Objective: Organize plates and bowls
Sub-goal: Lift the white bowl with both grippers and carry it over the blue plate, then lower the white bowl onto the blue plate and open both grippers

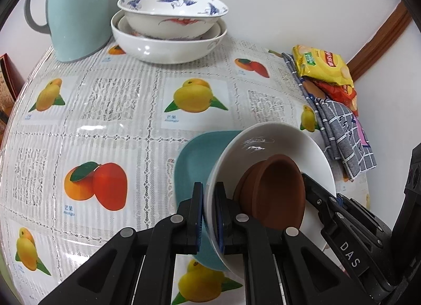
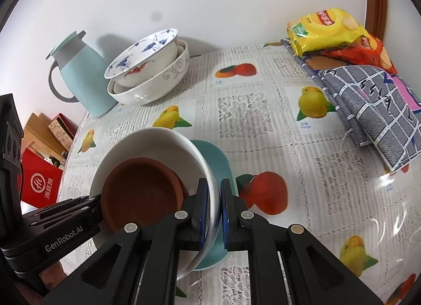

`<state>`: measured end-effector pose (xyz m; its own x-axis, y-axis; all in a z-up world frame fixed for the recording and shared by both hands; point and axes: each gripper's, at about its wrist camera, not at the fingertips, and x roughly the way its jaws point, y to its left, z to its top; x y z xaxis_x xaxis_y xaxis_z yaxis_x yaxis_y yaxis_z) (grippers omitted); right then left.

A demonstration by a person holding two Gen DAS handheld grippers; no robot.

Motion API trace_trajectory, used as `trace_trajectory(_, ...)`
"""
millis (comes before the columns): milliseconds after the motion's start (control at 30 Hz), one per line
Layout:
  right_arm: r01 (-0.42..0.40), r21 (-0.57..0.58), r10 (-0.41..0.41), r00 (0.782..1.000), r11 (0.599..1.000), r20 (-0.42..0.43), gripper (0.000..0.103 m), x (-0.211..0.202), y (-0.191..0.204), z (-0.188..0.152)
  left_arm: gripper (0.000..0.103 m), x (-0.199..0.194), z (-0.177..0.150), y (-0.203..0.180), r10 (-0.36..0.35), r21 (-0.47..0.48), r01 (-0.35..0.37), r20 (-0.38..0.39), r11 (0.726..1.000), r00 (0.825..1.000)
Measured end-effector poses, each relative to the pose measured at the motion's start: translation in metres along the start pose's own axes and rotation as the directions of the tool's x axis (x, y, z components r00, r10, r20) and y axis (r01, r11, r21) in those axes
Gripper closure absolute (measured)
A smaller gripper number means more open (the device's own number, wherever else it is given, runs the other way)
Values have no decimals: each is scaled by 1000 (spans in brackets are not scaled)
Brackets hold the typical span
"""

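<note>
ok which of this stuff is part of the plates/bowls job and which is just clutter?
Job:
white bowl, gripped at its rim by both grippers, left, right
brown dish inside it
teal plate under it
bowl stack at the back

Clutter:
jug
snack packs
checked cloth
red box off the table

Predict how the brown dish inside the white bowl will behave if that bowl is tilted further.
The brown dish lies loose, leaning on the glossy white bowl, so it would probably slide. It looks like unglazed clay, likely brittle. Both grippers, left and right, pinch only the bowl's rim.
</note>
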<state>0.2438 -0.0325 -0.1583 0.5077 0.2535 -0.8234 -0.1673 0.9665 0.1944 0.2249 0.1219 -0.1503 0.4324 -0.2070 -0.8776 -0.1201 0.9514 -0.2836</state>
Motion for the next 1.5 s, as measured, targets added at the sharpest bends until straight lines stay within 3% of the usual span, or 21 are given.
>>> trace_trajectory(567, 15, -26, -16, 999, 1000, -33, 94, 27, 2, 0, 93, 22, 2, 9, 1, 23, -1, -11, 1000, 1000)
trace_trajectory(767, -25, -4, 25, 999, 1000, -43, 93, 28, -4, 0, 90, 22, 2, 12, -10, 36, 10, -14, 999, 1000)
trace_trajectory(1067, -16, -9, 15, 999, 1000, -50, 86, 23, -5, -5, 88, 18, -2, 14, -18, 30, 19, -34, 999, 999)
trace_trajectory(1233, 3, -35, -5, 999, 999, -40, 84, 13, -1, -6, 83, 3, -6, 12, -21, 44, 22, -17, 999, 1000)
trace_trajectory(1367, 0, -41, -2, 999, 999, -37, 80, 5, 0, -10, 69, -7, -9, 12, 7, 45, -7, 2, 999, 1000)
trace_trajectory(1500, 7, -53, -9, 999, 999, -39, 78, -3, 3, -18, 68, -19, -17, 15, 9, 42, -10, 17, 999, 1000)
